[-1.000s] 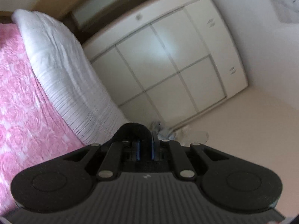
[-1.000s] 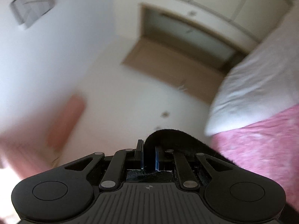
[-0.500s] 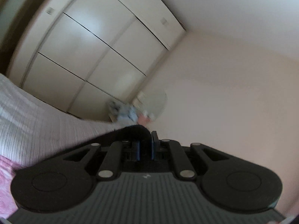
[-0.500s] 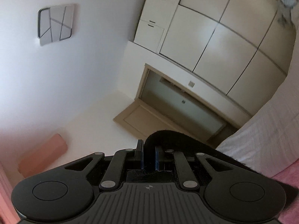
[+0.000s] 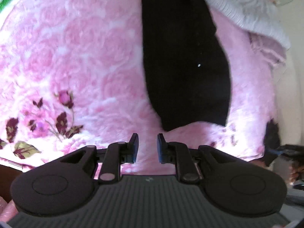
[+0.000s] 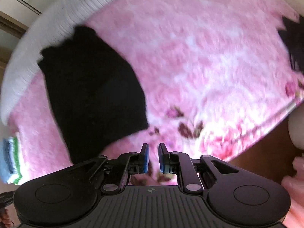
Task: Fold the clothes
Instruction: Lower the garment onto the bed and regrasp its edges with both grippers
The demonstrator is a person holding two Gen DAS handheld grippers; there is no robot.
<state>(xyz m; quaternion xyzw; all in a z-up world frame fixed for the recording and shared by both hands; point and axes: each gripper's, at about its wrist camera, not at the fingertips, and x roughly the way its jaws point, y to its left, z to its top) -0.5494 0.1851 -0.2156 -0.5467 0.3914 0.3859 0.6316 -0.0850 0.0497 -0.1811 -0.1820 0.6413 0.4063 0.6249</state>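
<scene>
A black garment (image 5: 182,57) lies flat as a long folded strip on the pink rose-pattern blanket (image 5: 85,57). In the right wrist view it (image 6: 91,87) lies to the left. My left gripper (image 5: 147,144) is open and empty just short of the garment's near edge. My right gripper (image 6: 153,152) is slightly open and empty, just right of the garment's near corner.
A white ribbed quilt (image 5: 237,9) lies at the far end of the bed, also in the right wrist view (image 6: 47,24). A blue, green and white folded cloth (image 6: 10,159) sits at the left. Another dark item (image 6: 293,43) lies at the right edge.
Both grippers were shut on the black garment and raised toward the wardrobe and ceiling. Now both have let go, opened and point down at the garment lying on the blanket.
</scene>
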